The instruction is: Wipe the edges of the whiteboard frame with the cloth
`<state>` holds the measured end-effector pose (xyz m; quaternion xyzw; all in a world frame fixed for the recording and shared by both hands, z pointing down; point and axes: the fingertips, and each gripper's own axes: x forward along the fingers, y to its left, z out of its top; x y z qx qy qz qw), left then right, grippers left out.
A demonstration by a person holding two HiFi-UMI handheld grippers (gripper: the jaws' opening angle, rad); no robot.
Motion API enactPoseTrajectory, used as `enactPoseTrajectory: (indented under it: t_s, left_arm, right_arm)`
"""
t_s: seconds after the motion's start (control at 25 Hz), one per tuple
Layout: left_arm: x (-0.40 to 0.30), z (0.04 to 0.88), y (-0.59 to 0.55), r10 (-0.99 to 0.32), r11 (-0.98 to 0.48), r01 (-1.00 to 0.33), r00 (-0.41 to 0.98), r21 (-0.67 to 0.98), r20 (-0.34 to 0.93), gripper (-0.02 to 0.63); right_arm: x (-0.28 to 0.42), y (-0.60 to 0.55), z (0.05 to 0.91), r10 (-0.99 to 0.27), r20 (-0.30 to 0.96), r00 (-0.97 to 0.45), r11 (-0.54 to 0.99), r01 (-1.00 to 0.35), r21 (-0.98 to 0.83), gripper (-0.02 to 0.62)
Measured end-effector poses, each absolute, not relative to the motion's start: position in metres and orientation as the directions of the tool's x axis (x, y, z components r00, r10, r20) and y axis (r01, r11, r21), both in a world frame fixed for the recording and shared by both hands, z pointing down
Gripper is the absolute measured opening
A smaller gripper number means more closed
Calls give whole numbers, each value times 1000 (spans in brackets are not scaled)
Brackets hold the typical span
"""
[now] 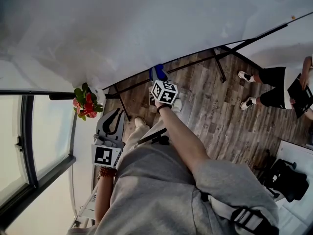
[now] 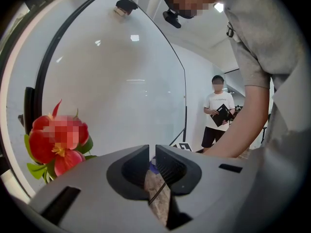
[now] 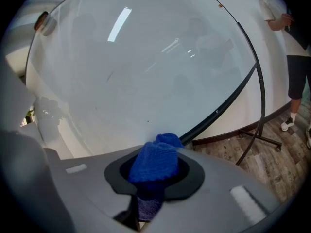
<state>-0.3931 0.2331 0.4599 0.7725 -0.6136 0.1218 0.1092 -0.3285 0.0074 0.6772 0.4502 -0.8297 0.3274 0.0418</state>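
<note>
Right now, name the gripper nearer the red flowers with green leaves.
Left. The left gripper sits beside the red flowers; the right gripper is farther off, at the black frame.

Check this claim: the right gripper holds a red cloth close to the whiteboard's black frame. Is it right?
No. The cloth in the right gripper is blue, not red; the right gripper view shows it. It is indeed held close to the whiteboard's black frame.

No text, label, brand or number is legible anywhere.
</note>
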Motion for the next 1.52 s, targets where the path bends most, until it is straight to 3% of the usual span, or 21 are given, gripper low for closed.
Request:
enactPoseTrajectory:
  t_s: [0.52,1.52]
  left_arm:
    - [-411,465,261,-914,-250,-968,241,17,326,40]
    - [-455,473,327,-931,-132,-991,125,4,343,40]
  right_arm:
    - [-389,56,675,-696,336,-635,418,-738,-530,83]
    - [-513,155,676,-526,328,-785,524,-603,-602,84]
